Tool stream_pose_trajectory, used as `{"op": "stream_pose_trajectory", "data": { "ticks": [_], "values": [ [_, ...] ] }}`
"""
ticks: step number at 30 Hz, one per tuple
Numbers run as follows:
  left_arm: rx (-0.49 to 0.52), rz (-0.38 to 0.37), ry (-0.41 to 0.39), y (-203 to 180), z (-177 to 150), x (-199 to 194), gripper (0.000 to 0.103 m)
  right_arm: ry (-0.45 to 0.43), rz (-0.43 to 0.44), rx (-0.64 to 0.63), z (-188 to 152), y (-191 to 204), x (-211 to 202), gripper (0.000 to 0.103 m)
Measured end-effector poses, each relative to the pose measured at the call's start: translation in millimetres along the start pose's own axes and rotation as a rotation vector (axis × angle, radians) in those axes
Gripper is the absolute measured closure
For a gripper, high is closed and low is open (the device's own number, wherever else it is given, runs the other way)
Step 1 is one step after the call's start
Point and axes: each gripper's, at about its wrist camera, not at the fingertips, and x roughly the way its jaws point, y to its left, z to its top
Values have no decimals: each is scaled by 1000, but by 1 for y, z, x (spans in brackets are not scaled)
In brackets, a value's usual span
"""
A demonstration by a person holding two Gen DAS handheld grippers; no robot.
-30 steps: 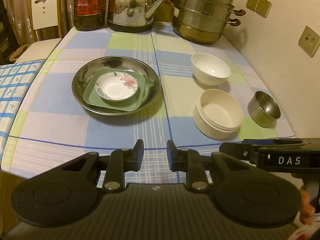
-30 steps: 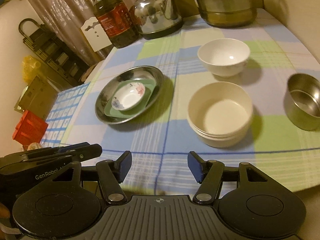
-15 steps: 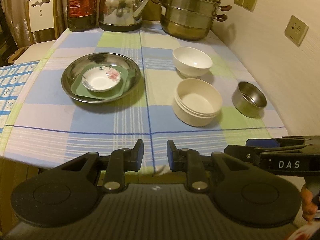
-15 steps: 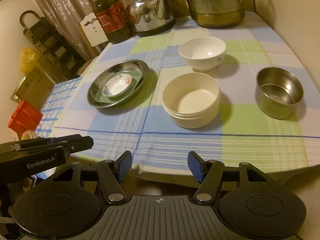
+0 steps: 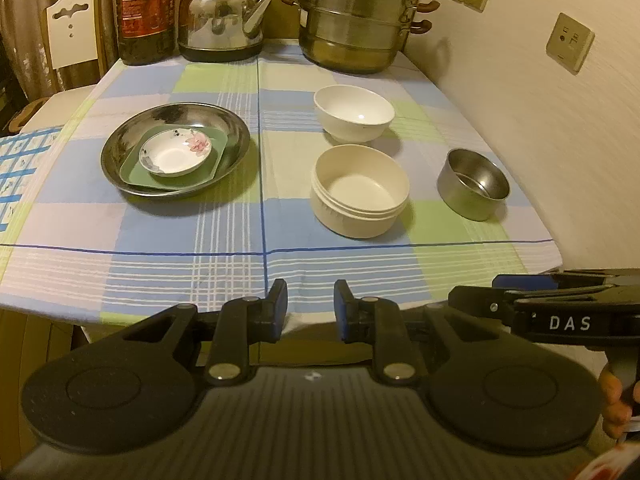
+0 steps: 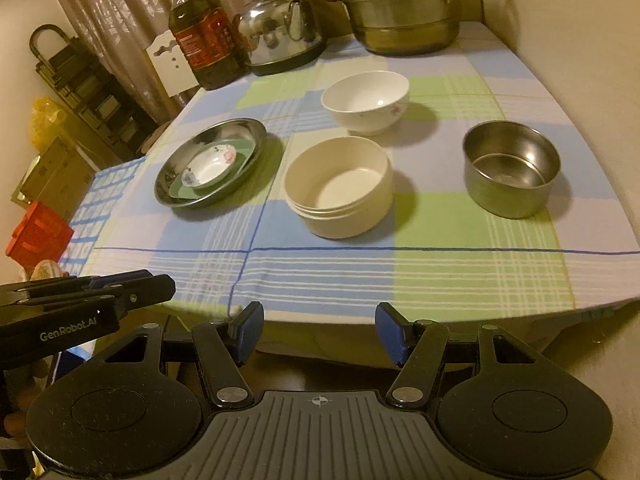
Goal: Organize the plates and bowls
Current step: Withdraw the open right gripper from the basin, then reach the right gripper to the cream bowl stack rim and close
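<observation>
A wide steel plate [image 5: 120,148] on the checked tablecloth holds a green square plate [image 5: 134,170], and a small flowered dish [image 5: 175,154] sits on that. Right of them stand a white bowl [image 5: 354,114], a stack of cream bowls [image 5: 360,190] and a small steel bowl [image 5: 474,184]. The right wrist view shows the same white bowl [image 6: 366,100], cream stack [image 6: 338,186] and steel bowl [image 6: 510,168]. My left gripper [image 5: 310,312] hangs before the table's near edge, its jaws a narrow gap apart with nothing between. My right gripper [image 6: 318,332] stands wide open and holds nothing.
At the back of the table stand an oil bottle [image 5: 146,12], a steel kettle [image 5: 222,20] and a tiered steamer pot [image 5: 356,20]. A wall with sockets [image 5: 568,42] runs along the right. A white chair [image 5: 72,32] and a second checked surface [image 5: 20,168] lie left.
Both grippers have drawn back from the table; the dishes look smaller and farther, and the table's near edge has come into both views. The jaws stand as before.
</observation>
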Motion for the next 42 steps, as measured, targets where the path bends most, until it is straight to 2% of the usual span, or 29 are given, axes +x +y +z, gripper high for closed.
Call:
{"op": "stream_pose_trajectory", "data": {
  "ticks": [8,16,20,24,36,42],
  "values": [
    [6,9,-2,-3,5,4,81,-23,-27,40,-1,-13,-5,41],
    [16,8,8,-1,17,21,81,-37,-52,64,10,-22,6,41],
    [28,-7,17,1,28,36,81,-51,-61,70,17,-26,13,41],
    [35,-30,20,3,43,53,76,-67,-69,68,29,-28,23,41],
    [60,-65,56,9,90,120,76,-85,-101,50,72,-31,73,42],
    [72,-71,96,12,100,147,76,-59,-111,63,86,-36,98,49]
  ]
}}
